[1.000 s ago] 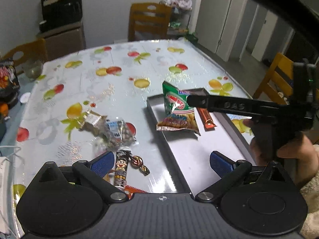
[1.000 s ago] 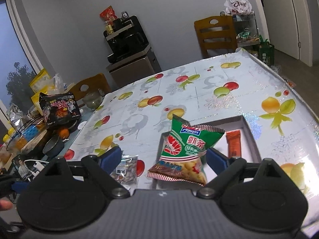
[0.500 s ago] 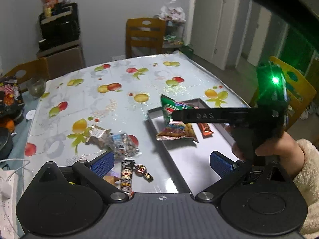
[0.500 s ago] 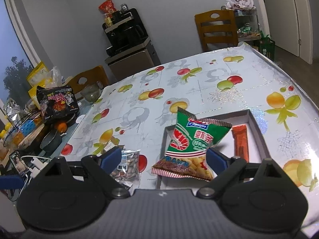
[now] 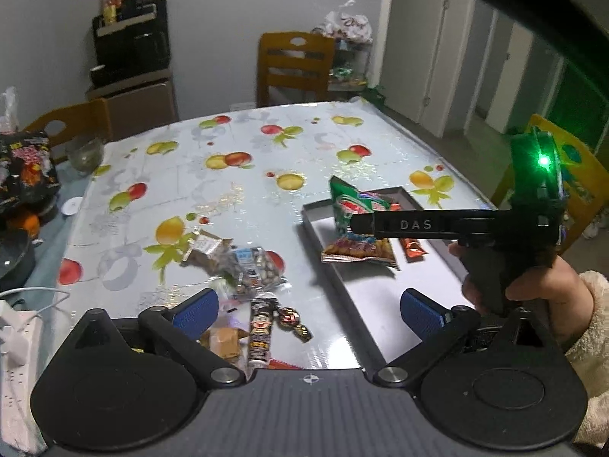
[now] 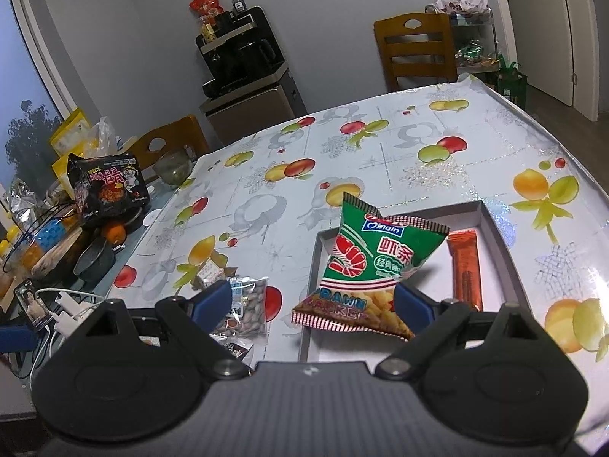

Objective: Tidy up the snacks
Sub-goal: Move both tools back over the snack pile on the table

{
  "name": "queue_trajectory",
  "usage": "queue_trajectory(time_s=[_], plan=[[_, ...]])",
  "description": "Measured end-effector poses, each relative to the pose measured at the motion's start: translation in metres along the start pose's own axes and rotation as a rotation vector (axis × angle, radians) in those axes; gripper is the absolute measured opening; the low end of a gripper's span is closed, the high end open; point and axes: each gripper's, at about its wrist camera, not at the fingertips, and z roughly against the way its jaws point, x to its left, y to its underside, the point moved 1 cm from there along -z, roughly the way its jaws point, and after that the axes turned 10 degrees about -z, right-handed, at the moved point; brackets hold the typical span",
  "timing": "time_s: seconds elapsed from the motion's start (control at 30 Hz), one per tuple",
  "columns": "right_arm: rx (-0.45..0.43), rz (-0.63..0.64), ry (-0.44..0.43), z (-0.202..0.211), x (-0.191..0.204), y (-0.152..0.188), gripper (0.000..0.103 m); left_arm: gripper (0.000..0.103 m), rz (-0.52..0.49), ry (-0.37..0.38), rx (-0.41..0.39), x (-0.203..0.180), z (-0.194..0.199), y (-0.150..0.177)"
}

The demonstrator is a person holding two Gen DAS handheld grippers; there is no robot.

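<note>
Both your tools, L (image 5: 308, 310) & R (image 6: 312, 301), gape apart w/ nothing gripped; prawn cracker bag (image 6: 371, 266) & 1 orange bar (image 6: 465, 266) lie in tray (image 6: 498, 230).

The table (image 6: 380, 160) wears a glossy, smooth plastic-looking cloth printed with fruit, glinting at 3 o'clock in the right wrist view. The tray (image 6: 498, 236) looks matt grey with a paler, faintly shiny floor. The prawn cracker bag (image 6: 365, 266) is glossy crinkled foil-plastic; the orange bar (image 6: 466, 266) at 3 o'clock of it has a smooth satin wrapper. The seed packet (image 6: 247, 304) at 9 o'clock is clear shiny film. Both the right gripper (image 6: 312, 301) and left gripper (image 5: 308, 308) show matt black plastic bodies, 2 blue textured pads (image 5: 196, 310) and metal pivot screws. The chair (image 6: 415, 49) at 12 o'clock is varnished wood. The sleeve (image 5: 586, 327) is fuzzy cloth.
</note>
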Motion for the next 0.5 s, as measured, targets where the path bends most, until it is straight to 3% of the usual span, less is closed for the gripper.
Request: queue_trajectory(time_s=[0.5], plan=[[0.084,0.164,-0.091,-0.011,0.04,0.037,0.093,0.103,0.09,-0.153,-0.008,0.066,-0.05,0.048]])
